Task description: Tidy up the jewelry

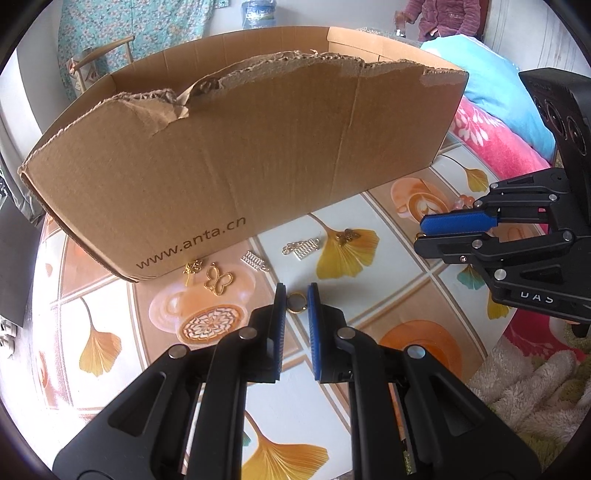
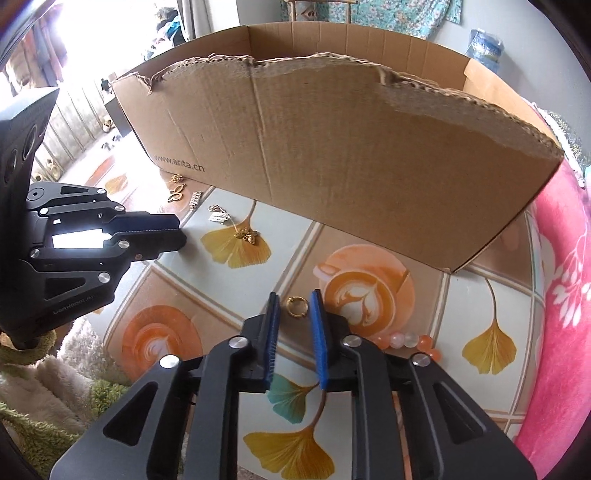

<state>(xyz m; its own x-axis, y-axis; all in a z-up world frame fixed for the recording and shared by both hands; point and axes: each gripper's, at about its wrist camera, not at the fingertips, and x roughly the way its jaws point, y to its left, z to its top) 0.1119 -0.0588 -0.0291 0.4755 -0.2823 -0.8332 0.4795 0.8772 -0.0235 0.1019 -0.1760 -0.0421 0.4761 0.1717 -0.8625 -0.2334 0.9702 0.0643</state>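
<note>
Now pinching a round gold pendant [image 1: 297, 303] between the blue pads of the left gripper [image 1: 297, 287], low over the patterned tablecloth [image 1: 92, 314]. Clamping a small gold ring [image 2: 296, 306] in the right gripper [image 2: 294, 294] as well (a snug fit at the very tips). Leaving 5 loose charms [image 1: 218, 280] along the front of the torn cardboard box [image 1: 240, 147], and pale and orange beads [image 2: 406, 341] just beside the right gripper.

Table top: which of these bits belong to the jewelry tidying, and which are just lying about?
Job: butterfly pendant, bee charm, silver comb charm, round gold pendant, gold ring, bead bracelet, probably the cardboard box.
Lying about: pink blanket, fluffy throw, water jug.
</note>
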